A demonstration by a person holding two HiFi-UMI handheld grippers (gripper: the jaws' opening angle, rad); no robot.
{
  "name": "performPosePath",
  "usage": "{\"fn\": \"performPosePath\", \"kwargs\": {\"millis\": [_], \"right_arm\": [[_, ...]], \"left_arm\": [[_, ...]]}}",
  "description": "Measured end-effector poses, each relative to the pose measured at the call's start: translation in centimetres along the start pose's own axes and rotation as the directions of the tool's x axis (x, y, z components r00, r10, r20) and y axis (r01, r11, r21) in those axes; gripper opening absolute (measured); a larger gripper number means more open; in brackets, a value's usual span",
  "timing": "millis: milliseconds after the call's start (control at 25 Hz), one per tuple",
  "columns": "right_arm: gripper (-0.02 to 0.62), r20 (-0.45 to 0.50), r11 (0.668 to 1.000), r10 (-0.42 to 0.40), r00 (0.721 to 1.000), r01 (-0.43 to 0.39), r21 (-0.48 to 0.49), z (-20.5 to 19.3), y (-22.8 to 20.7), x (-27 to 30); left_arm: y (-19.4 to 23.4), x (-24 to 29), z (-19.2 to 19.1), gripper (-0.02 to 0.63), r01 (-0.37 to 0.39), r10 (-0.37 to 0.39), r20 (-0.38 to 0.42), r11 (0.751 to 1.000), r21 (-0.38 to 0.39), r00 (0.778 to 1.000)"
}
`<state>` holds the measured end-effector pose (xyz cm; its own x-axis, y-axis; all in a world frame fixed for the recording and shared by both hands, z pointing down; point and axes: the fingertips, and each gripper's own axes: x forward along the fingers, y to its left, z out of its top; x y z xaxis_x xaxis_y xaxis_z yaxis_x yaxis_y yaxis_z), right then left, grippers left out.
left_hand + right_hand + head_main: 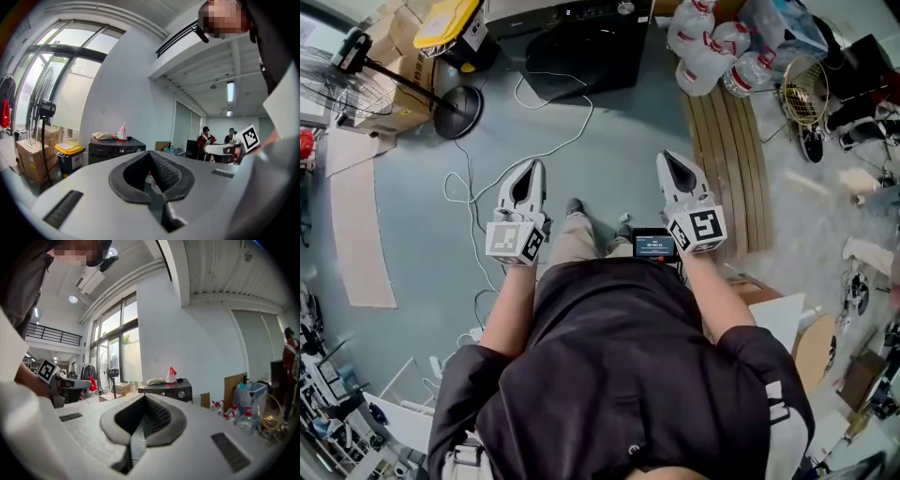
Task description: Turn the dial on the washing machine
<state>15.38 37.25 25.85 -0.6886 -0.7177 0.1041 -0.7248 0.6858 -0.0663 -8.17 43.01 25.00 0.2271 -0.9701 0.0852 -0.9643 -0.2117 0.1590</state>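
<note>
The black washing machine [581, 37] stands on the floor at the top of the head view, well ahead of both grippers. Its round dial [625, 8] is on the top panel. In the right gripper view the machine [166, 391] is far off, its dial [181, 394] on the front panel and a cloth and a small bag on its lid. The left gripper view also shows the machine [117, 150] at a distance. My left gripper [530, 169] and right gripper [667, 157] are held side by side at waist height, both shut with nothing between the jaws.
A standing fan [356, 56], cardboard boxes and a yellow-lidded bin [445, 23] are left of the machine. Water bottles [708, 47] and wooden planks [731, 159] lie to the right. A white cable [487, 178] runs across the floor. People stand far off [206, 138].
</note>
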Motion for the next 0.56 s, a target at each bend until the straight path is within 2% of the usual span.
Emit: {"fn": "performPosePath", "kwargs": {"millis": [160, 400, 560], "right_arm": [[0.002, 0.017, 0.999, -0.026, 1.000, 0.025, 0.027, 0.1, 1.1, -0.4], [0.002, 0.025, 0.999, -0.045, 0.999, 0.045, 0.012, 1.5, 3.4, 0.6], [0.002, 0.036, 0.998, -0.062, 0.997, 0.062, -0.001, 3.0, 5.2, 1.3]], "left_arm": [[0.2, -0.7, 1.1, -0.006, 0.006, -0.007, 0.014, 1.000, 0.007, 1.000], [2.0, -0.9, 1.8, -0.006, 0.040, -0.039, 0.017, 0.999, -0.016, 0.999], [2.7, -0.8, 4.3, -0.006, 0.076, -0.072, 0.059, 0.996, -0.054, 0.996]]}}
